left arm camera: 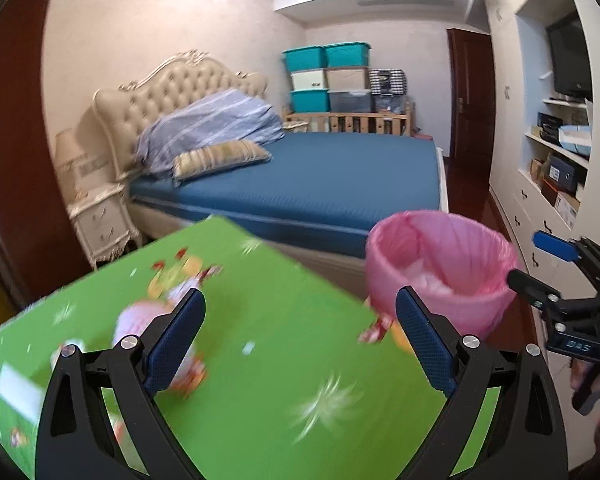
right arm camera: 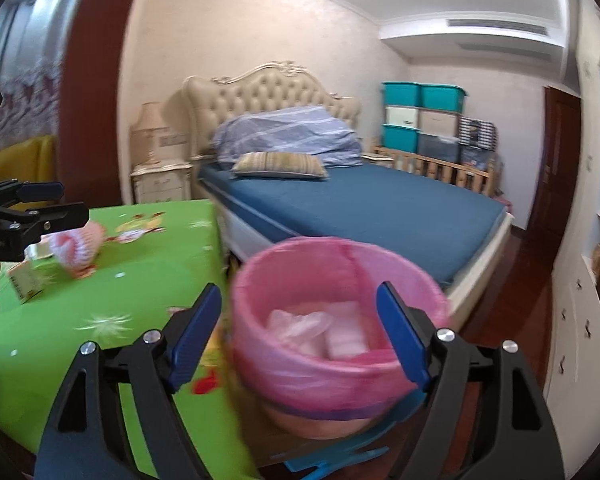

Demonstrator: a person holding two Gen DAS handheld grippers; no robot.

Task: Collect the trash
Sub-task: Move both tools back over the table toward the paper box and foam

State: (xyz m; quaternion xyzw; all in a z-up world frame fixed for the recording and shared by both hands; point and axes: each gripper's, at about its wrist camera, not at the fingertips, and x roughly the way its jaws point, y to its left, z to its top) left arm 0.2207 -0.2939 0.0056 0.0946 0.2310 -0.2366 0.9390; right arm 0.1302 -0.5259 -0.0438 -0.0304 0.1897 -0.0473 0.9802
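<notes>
I have the left hand-held gripper [left arm camera: 300,320] spread wide and empty over the green bench [left arm camera: 260,380], and the right hand-held gripper [right arm camera: 300,320] equally released, framing the pink-lined bin [right arm camera: 332,320]. The remaining trash, a pink crumpled wad [right arm camera: 78,250] beside a small carton [right arm camera: 24,280], lies on the bench's far-left part. Both views are smeared, so I could misjudge my reach and shove the wad off the edge. Behind stands a blue bed [left arm camera: 320,184] and stacked storage boxes [left arm camera: 328,76].
</notes>
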